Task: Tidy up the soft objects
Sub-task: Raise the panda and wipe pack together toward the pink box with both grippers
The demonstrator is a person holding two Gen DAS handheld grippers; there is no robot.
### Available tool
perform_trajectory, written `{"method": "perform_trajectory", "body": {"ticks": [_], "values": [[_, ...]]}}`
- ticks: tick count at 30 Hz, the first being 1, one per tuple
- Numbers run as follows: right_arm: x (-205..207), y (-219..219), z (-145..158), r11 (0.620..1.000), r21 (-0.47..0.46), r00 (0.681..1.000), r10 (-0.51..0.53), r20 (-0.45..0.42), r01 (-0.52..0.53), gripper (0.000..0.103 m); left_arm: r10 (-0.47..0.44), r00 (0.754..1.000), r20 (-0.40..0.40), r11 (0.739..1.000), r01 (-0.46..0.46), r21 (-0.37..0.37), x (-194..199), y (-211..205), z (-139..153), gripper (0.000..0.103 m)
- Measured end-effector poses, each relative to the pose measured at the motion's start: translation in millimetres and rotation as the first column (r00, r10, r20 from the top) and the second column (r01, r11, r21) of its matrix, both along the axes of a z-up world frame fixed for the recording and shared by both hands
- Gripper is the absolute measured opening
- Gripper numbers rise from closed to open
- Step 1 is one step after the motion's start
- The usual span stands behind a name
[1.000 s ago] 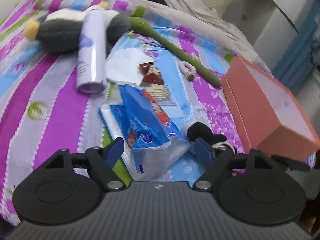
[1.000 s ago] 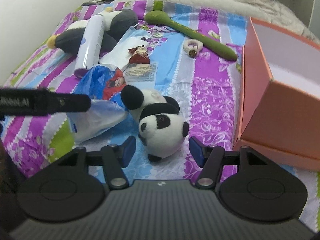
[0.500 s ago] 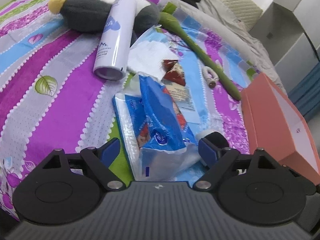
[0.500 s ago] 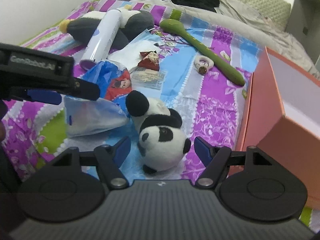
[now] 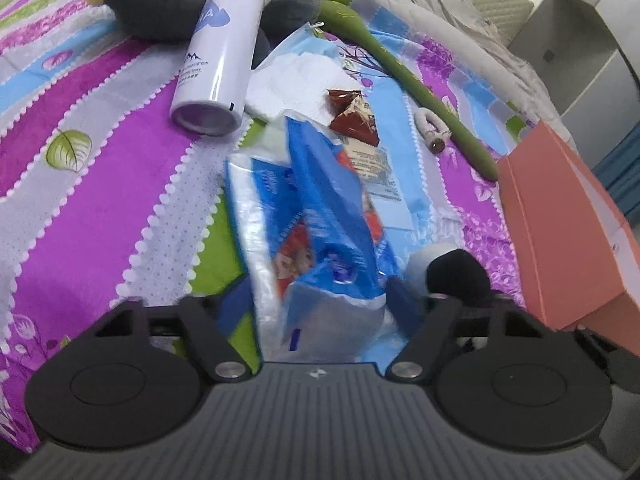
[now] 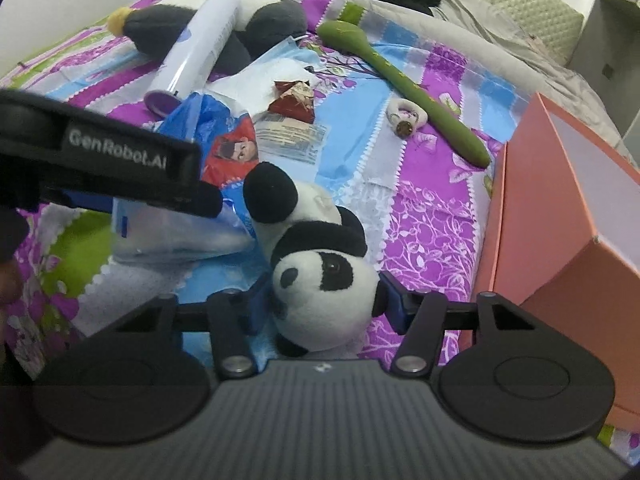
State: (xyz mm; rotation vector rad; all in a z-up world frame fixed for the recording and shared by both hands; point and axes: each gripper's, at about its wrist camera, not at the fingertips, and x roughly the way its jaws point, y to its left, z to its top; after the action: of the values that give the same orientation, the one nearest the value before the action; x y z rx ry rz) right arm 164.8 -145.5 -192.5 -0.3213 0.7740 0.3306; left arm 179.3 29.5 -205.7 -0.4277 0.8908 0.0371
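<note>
Right wrist view first, working down by size: the striped bedspread (image 6: 432, 240) carries everything, and the open orange box (image 6: 560, 216) sits at its right edge, my likely drop spot. My right gripper (image 6: 322, 300) has just been closing, and its blue pads now sit against both cheeks of the panda plush (image 6: 324, 280), whose head lies between them; whether they squeeze yet I cannot tell. The panda should be light and squashy, so I would grip the head across its width and expect it to give, not slip. My left gripper (image 5: 316, 304) has also just been closing, around the near end of the blue tissue pack (image 5: 316, 220); the plastic sits between the pads, though I cannot tell whether they bear on it. That film looks slick and crinkly, the contents soft, so I would pinch deep into the body, not the loose flap. Pack and panda lie touching, so the two tools crowd each other. Farther back lie a grey penguin plush (image 5: 160, 4) under a white spray can (image 5: 220, 48), a long green massage stick (image 5: 408, 80), a red snack packet (image 5: 354, 114) and a small white hair tie (image 5: 432, 130), all well clear.
</note>
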Motion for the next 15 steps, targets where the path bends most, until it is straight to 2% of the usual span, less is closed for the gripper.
{"method": "perform_trajectory", "body": {"ticks": [3,6,15], "values": [[0,-1,1,1.0,0.008,1.0,-0.016,0.001,0.016,0.059,-0.009,1.0,0.008,1.0,0.009,0.027,0,2,2,0.046],[1,-4,4,0.999,0.021,0.999,-0.038,0.003,0.038,0.058,-0.023,1.0,0.02,0.999,0.022,0.027,-1,5,8,0.034],[2,-30,33,0.982,0.15,0.993,-0.12,0.021,0.116,0.058,-0.084,0.992,0.1,0.995,0.078,0.059,-6,5,50,0.03]]}}
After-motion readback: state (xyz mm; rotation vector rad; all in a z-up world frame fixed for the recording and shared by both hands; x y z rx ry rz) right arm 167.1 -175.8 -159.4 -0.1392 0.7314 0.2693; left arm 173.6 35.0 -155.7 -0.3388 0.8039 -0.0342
